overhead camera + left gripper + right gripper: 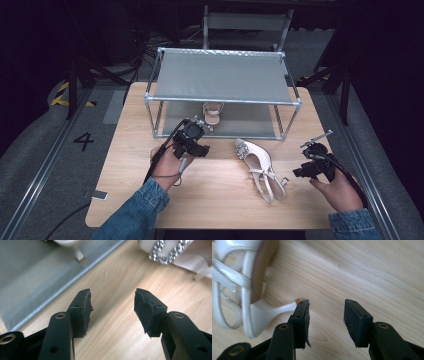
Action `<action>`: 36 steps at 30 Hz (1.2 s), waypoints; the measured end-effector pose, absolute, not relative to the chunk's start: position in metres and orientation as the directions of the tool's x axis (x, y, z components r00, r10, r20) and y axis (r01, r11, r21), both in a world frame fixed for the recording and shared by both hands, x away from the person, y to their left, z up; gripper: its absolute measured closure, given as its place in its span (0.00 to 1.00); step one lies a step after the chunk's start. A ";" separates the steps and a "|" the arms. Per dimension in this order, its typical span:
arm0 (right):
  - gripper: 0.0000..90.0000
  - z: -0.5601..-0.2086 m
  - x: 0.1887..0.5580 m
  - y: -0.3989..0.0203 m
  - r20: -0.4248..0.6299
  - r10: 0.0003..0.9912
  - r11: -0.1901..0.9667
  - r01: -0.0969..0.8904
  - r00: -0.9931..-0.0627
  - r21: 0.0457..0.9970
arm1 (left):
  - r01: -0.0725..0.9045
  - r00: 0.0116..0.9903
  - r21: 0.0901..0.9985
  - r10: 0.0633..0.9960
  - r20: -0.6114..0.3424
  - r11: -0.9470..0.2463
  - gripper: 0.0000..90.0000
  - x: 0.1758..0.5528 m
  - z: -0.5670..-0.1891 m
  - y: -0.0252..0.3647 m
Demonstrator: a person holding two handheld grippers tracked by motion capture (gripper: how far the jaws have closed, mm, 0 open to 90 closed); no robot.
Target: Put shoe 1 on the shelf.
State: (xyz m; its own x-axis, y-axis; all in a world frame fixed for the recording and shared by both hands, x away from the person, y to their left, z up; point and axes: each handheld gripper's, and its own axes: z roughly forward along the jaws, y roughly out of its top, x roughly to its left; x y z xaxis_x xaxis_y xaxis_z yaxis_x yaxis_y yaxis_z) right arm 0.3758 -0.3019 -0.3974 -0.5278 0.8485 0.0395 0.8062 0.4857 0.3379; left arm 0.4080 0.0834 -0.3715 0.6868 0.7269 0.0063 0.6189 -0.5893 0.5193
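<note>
A white strappy heeled sandal with a rhinestone buckle lies on its side on the wooden table. A matching sandal stands on the lower shelf of a metal rack. My left gripper hovers just in front of the rack, open with nothing between its pads; the shelved sandal's heel and the loose sandal's buckle lie beyond it. To the right of the loose sandal my right gripper is open over bare wood. The sandal's thin heel ends right beside its left pad.
The rack has grey fabric shelves; its lower shelf edges the table's far half. A small flat device lies at the table's front left corner. Black stands and cables crowd the floor behind, and a grey chair stands beyond the rack.
</note>
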 end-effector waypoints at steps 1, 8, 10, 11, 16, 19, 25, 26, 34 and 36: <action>0.62 -0.396 0.375 -0.301 0.041 0.845 0.489 0.802 -0.533 0.344 | 0.622 0.695 0.503 0.719 -0.004 -0.600 0.53 0.405 -0.371 0.088; 0.62 -0.385 0.370 -0.286 0.068 0.819 0.510 0.776 -0.570 0.370 | 0.637 0.701 0.472 0.713 -0.027 -0.609 0.51 0.399 -0.377 0.100; 0.63 -0.383 0.369 -0.282 0.067 0.810 0.522 0.768 -0.583 0.372 | 0.642 0.698 0.469 0.716 -0.030 -0.606 0.51 0.399 -0.378 0.100; 0.63 -0.381 0.368 -0.278 0.066 0.801 0.531 0.758 -0.594 0.379 | 0.641 0.702 0.462 0.712 -0.030 -0.613 0.51 0.400 -0.378 0.101; 0.63 -0.370 0.364 -0.257 0.098 0.752 0.568 0.717 -0.652 0.404 | 0.650 0.701 0.442 0.712 -0.034 -0.618 0.50 0.401 -0.382 0.100; 0.62 -0.369 0.365 -0.246 0.152 0.712 0.583 0.697 -0.686 0.416 | 0.654 0.701 0.441 0.711 -0.049 -0.614 0.50 0.403 -0.386 0.101; 0.62 -0.370 0.368 -0.223 0.138 0.681 0.622 0.668 -0.719 0.407 | 0.670 0.691 0.429 0.720 -0.062 -0.605 0.50 0.405 -0.390 0.105; 0.62 -0.372 0.369 -0.219 0.132 0.679 0.628 0.665 -0.722 0.405 | 0.672 0.690 0.424 0.722 -0.060 -0.607 0.50 0.405 -0.391 0.106; 0.63 -0.378 0.379 -0.195 0.133 0.645 0.656 0.636 -0.752 0.406 | 0.696 0.671 0.406 0.738 -0.075 -0.592 0.48 0.408 -0.398 0.114; 0.63 -0.379 0.381 -0.192 0.131 0.641 0.662 0.631 -0.757 0.405 | 0.703 0.665 0.403 0.742 -0.082 -0.585 0.48 0.409 -0.399 0.115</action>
